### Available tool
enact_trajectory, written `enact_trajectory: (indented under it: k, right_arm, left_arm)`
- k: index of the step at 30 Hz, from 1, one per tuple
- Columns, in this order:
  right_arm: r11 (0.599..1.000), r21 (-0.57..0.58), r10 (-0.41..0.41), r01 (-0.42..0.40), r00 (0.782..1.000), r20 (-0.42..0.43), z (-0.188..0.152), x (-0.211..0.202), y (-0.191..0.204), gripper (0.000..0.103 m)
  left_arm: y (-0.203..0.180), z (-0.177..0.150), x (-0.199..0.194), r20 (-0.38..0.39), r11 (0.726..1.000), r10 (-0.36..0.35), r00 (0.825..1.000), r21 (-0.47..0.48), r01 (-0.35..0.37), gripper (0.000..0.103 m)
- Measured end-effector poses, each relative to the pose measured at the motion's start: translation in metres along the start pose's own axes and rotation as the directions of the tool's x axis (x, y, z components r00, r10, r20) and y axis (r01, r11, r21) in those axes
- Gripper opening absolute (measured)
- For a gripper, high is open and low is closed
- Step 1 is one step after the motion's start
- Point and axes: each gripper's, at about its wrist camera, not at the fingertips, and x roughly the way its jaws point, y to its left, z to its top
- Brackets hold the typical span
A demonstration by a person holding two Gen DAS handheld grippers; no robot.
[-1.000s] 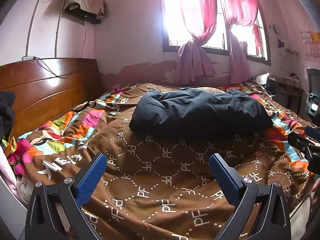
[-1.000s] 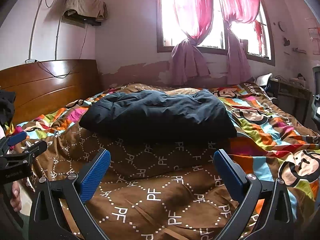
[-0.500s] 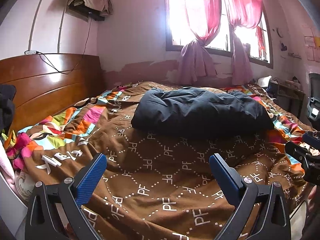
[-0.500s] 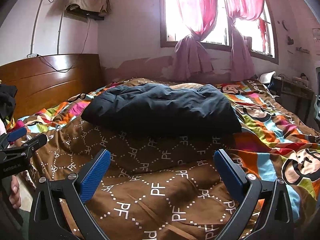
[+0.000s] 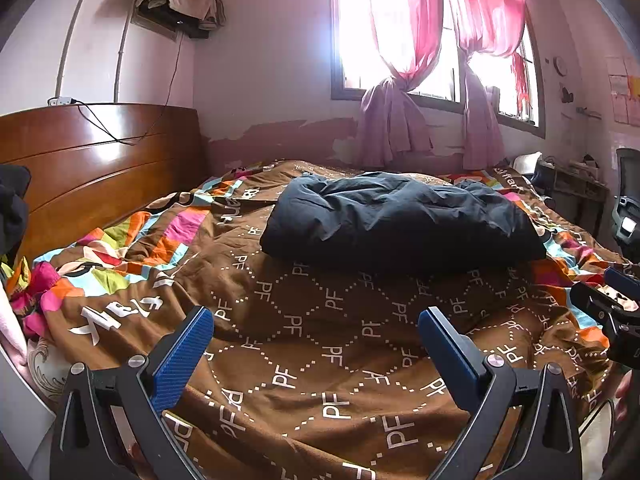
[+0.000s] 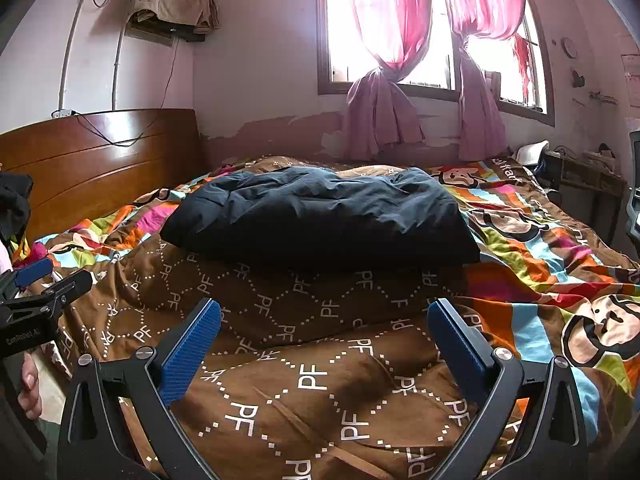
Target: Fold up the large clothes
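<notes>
Both tools have dropped lower, spread wide and empty, short of the dark jacket's near edge.

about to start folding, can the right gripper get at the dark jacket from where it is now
Probably yes. The right gripper hovers with jaws open over the brown quilt, and nothing stands between it and the dark jacket lying bunched further up the bed. It is still apart from the jacket, so it needs to move forward.

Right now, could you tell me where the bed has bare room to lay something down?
The brown PF-patterned quilt lies free between the open right gripper and the dark garment. The striped monkey-print area right of the garment is also bare. The middle is taken by the garment; by the headboard lies bunched cloth.
</notes>
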Motion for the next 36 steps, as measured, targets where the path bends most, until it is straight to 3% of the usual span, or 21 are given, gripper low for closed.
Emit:
enact_trajectory:
  k: [36]
  right_arm:
    - [1.0,0.018,-0.018,0.018,1.0,0.006,-0.0022,-0.0034,-0.0015,0.102]
  left_arm:
    - [-0.0021,-0.0013,-0.0025,0.007,1.0,0.004,1.0,0.002,-0.004,0.103]
